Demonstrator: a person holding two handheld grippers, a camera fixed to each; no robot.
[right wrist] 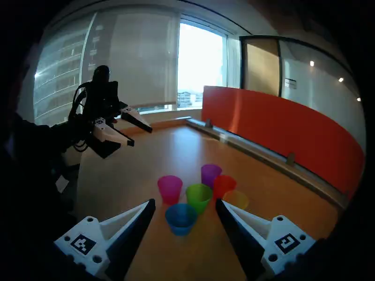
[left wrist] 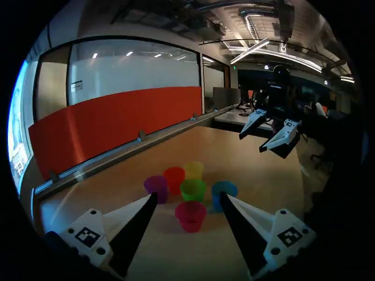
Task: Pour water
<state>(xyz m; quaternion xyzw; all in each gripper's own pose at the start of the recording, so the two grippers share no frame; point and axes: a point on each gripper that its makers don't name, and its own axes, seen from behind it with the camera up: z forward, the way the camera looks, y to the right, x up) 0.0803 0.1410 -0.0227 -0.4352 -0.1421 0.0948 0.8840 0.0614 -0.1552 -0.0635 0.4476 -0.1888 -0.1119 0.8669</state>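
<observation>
Cups [left wrist: 193, 189] cluster tightly, contents hard to tell.

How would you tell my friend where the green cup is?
Find the long wooden table beside the orange wall panel. A huddle of small cups stands on it: the green cup is the middle one, with the pink cup, blue cup, yellow cup, red cup and purple cup around it. No other cup is green.

surface: pale wood top [left wrist: 234, 150]
on it: pink cup [left wrist: 191, 216], green cup [left wrist: 193, 189], blue cup [left wrist: 224, 193], purple cup [left wrist: 157, 187], red cup [left wrist: 174, 178], yellow cup [left wrist: 193, 169]
layout: all bunched tight
</observation>
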